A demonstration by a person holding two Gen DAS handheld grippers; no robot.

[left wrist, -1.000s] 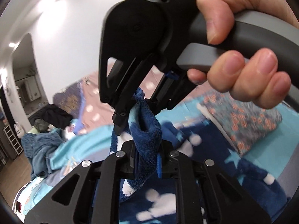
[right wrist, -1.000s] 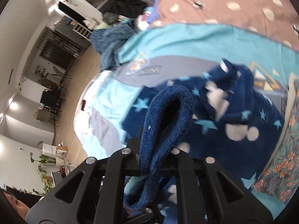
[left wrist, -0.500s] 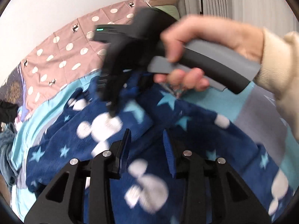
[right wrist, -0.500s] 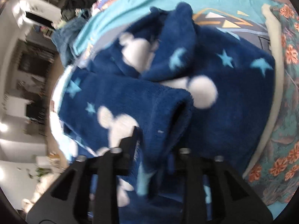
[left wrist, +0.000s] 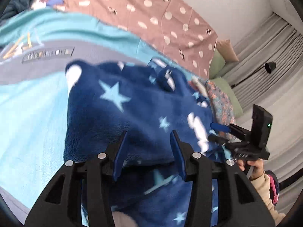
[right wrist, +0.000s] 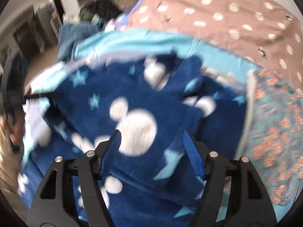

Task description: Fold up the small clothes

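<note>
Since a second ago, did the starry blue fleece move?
Yes. The blue fleece hung pinched in the right tongs above the turquoise blanket; now it lies down on it, tongs just opened.

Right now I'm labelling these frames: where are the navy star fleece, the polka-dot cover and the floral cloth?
navy star fleece (left wrist: 113,102): left wrist view, upper folded layer.
polka-dot cover (left wrist: 151,13): left wrist view, flat middle.
floral cloth (right wrist: 274,132): right wrist view, middle of the fabric.

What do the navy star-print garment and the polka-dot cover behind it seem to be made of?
Navy garment: probably plush fleece; a fuzzy, matte nap and thick, soft folds show in both views. Polka-dot cover: seemingly thin woven cotton with a flat, smooth surface and sharp creases, though motion blur leaves the weave unclear.
</note>
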